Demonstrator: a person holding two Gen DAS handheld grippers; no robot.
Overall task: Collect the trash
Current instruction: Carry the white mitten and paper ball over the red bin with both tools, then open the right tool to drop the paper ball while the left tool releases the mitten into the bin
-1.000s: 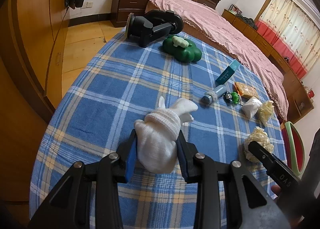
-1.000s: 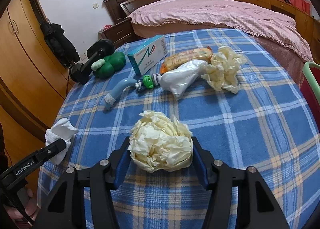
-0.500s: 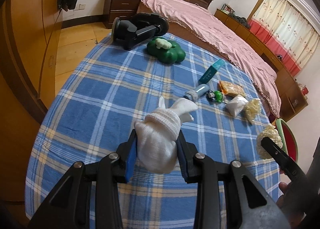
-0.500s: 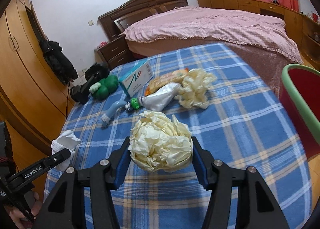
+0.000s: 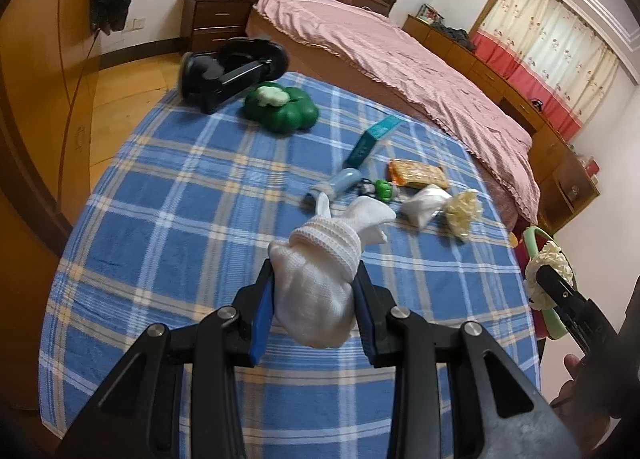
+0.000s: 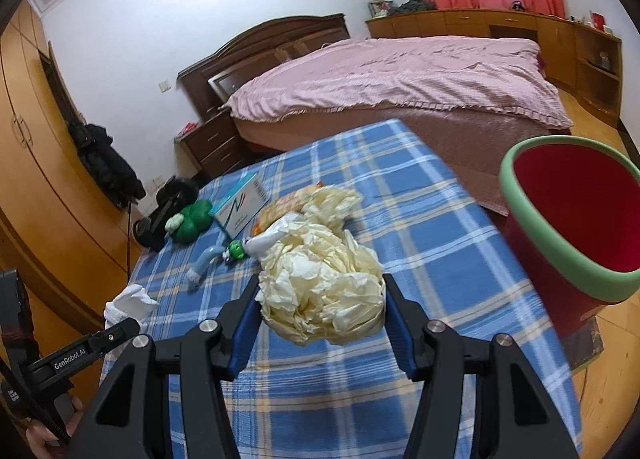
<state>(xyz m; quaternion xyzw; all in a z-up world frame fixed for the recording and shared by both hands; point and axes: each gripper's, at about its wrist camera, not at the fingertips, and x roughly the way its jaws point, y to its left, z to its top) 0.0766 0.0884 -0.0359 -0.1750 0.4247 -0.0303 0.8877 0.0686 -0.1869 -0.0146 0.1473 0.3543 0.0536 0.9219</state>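
White knitted sock (image 5: 316,291), pinched between the blue pads of the left tongs (image 5: 316,317), held above the blue plaid tabletop (image 5: 168,227). Left wrist view, further items on the tabletop: black handheld device (image 5: 230,73) at the far edge; green clover-shaped toy (image 5: 282,111) just beside it; teal box (image 5: 372,141); pale blue tube (image 5: 336,185); orange snack packet (image 5: 416,175); white plastic bag (image 5: 424,205); small crumpled cream wad (image 5: 464,211). Pink bed (image 5: 400,71) behind.

Right wrist view: large crumpled cream paper ball (image 6: 322,291), clamped between the right tongs (image 6: 322,329), held above the tabletop near its right edge. Red bin with green rim (image 6: 572,235) stands just beside that edge, to the right of the ball. Left tongs and sock visible at lower left.
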